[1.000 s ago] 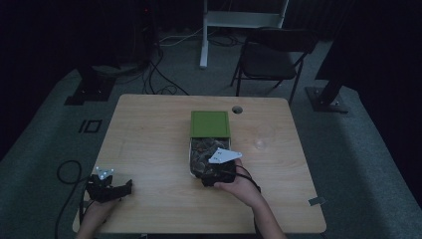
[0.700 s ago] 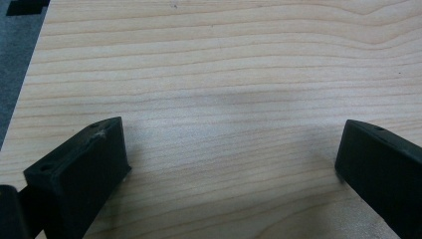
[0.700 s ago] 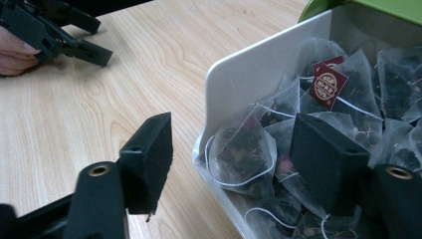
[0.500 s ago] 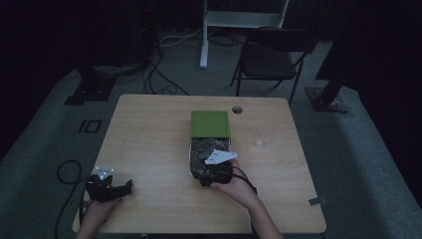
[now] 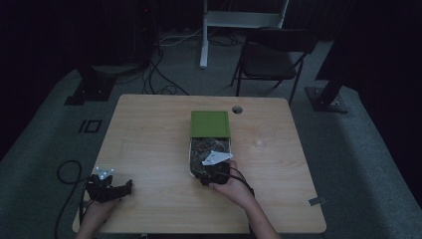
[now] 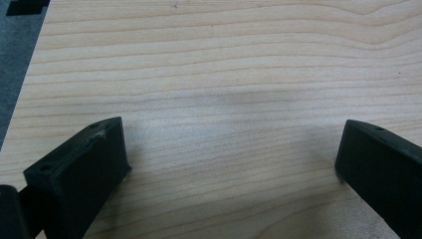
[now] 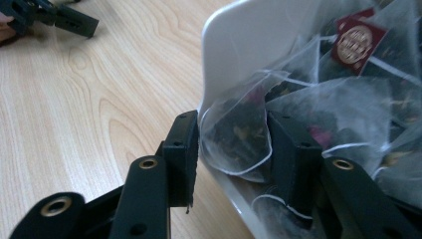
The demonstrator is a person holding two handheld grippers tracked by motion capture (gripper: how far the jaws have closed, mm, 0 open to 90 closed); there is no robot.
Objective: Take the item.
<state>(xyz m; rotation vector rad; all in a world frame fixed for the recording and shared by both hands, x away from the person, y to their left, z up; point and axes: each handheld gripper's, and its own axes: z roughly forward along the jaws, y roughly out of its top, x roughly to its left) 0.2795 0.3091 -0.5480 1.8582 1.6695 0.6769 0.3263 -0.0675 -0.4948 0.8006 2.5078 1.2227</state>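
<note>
Two tongs are on my screens. My left tongs [image 5: 108,188] rest spread wide with nothing between them, near the front-left corner of the worktop [image 5: 149,134]. At mid-worktop, my right tongs [image 7: 233,134] reach into the white tray [image 7: 249,45] and pinch a mesh tea bag [image 7: 238,137] at its near corner. A green lid [image 5: 210,123] lies behind, a clear glass [image 5: 263,137] to its right.

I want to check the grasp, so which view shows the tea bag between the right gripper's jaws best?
The right gripper view: the tea bag sits close up between the two black jaws of the right gripper, at the white box rim. The high view shows the box contents too small to tell one bag. The left gripper view shows bare table.
</note>
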